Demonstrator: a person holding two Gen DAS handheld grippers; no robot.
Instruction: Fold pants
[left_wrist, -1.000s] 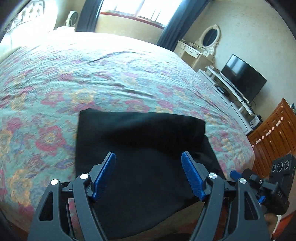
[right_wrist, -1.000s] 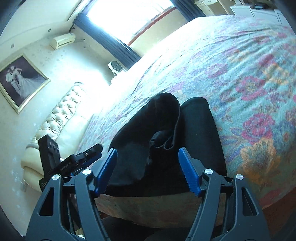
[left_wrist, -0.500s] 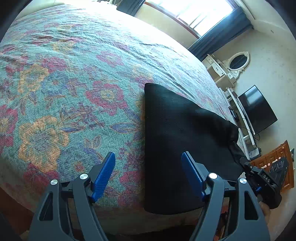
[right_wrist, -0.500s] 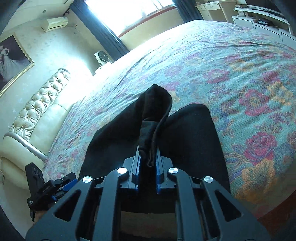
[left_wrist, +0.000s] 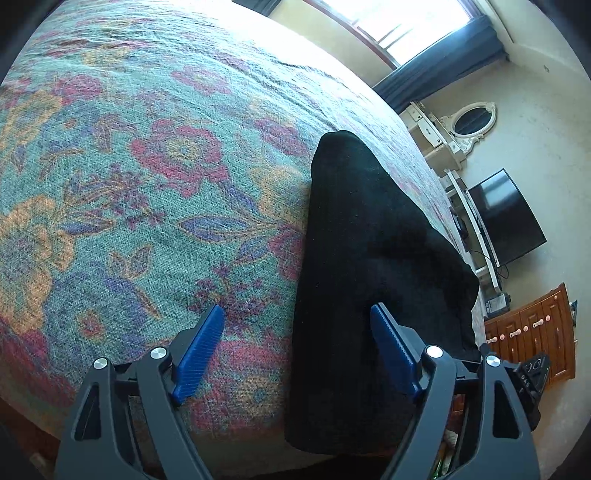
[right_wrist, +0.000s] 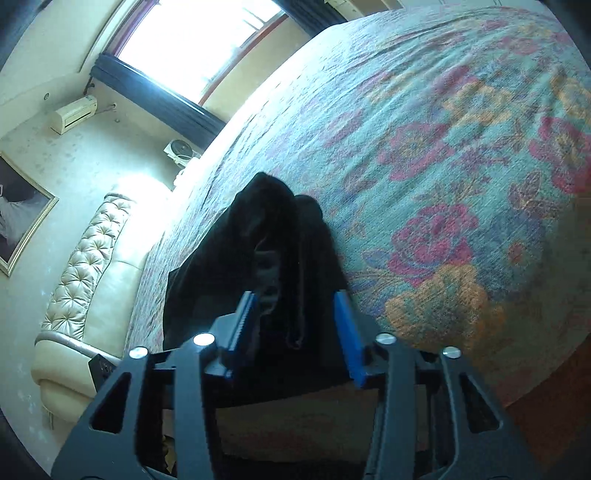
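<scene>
On the bedspread (left_wrist: 129, 184), black pants (left_wrist: 362, 240), both claws released, right-wrist view alone showing bunched fold.

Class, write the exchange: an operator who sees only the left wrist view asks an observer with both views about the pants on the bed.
Operator: Are the right tongs gripping the pants?
Observer: No. The right tongs have just been opening. The pants lie between them, unpinched.
Operator: Does the cloth lie flat on that side?
Observer: No, a fold stands up in a hump just ahead of the tongs.
</scene>
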